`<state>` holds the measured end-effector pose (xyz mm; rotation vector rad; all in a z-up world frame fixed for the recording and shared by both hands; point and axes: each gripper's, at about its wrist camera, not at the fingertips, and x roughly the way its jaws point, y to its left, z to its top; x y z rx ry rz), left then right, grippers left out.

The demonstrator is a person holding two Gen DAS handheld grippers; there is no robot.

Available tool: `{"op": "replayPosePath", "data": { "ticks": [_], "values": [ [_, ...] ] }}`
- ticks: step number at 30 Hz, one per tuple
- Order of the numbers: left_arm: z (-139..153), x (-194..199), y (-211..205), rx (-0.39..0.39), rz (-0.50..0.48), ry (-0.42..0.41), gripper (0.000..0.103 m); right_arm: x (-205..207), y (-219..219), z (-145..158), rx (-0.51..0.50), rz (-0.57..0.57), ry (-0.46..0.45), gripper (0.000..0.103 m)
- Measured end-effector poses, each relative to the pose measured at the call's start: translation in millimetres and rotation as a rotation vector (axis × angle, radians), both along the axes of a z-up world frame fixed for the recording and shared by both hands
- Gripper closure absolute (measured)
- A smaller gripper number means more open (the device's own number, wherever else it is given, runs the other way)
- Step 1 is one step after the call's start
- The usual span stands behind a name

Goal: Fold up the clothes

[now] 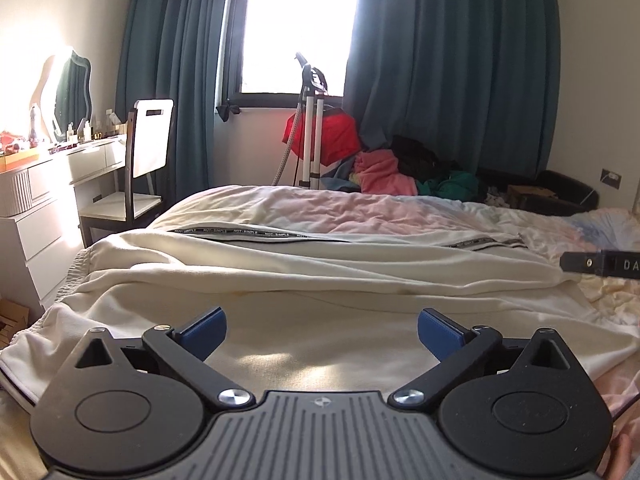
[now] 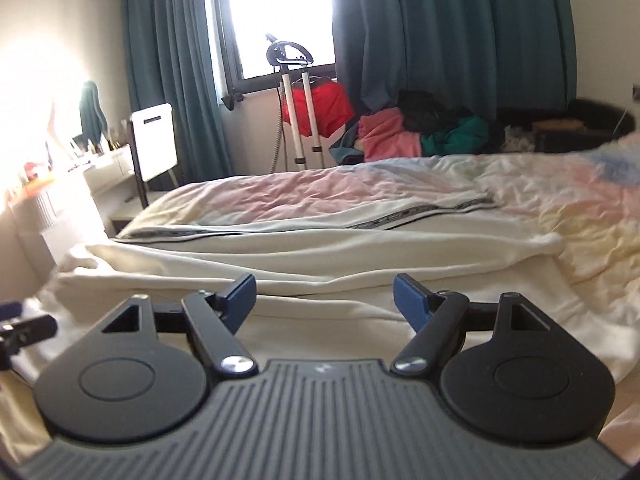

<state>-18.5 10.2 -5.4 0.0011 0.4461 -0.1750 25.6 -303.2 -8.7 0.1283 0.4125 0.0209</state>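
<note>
A cream garment (image 1: 320,276) with a black lettered stripe (image 1: 256,233) lies spread across the bed in long folds; it also shows in the right wrist view (image 2: 320,252). My left gripper (image 1: 322,330) is open and empty, low over the garment's near part. My right gripper (image 2: 324,300) is open and empty, also just above the near cloth. The right gripper's black tip (image 1: 600,264) shows at the right edge of the left wrist view. The left gripper's tip (image 2: 24,332) shows at the left edge of the right wrist view.
The bed has a crumpled pink and yellow sheet (image 1: 360,210). A pile of pink, green and black clothes (image 1: 400,170) lies behind the bed by teal curtains. A garment steamer stand (image 1: 312,120) stands by the window. A chair (image 1: 144,168) and white dresser (image 1: 44,208) stand at left.
</note>
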Motion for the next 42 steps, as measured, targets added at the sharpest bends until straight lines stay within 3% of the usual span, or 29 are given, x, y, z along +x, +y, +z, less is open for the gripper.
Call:
{"op": "replayPosePath", "data": {
  "ticks": [3, 9, 15, 26, 30, 33, 36, 42],
  "values": [
    [-9, 8, -2, 0.006, 0.001, 0.022, 0.000, 6, -7, -3, 0.074, 0.001, 0.003, 0.026],
    [-28, 25, -2, 0.045, 0.026, 0.095, 0.000, 8, -16, -8, 0.099, -0.033, 0.009, 0.026],
    [-29, 35, 29, -0.033, 0.126, 0.156, 0.000, 12, -23, -14, 0.130, -0.051, 0.044, 0.026],
    [-19, 47, 134, -0.123, 0.556, 0.270, 0.000, 13, -35, -20, 0.161, -0.080, 0.090, 0.026],
    [-15, 40, 177, -0.252, 0.684, 0.354, 0.000, 11, -41, -22, 0.195, -0.077, 0.102, 0.026],
    [-14, 33, 200, -0.228, 0.835, 0.391, 0.000, 12, -45, -24, 0.212, -0.086, 0.122, 0.026],
    [-18, 32, 225, -0.231, 0.904, 0.468, 0.000, 14, -46, -26, 0.203, -0.098, 0.141, 0.026],
    [-45, 31, 270, -0.398, 0.962, 0.575, 0.000, 17, -43, -29, 0.192, -0.078, 0.158, 0.026]
  ]
}}
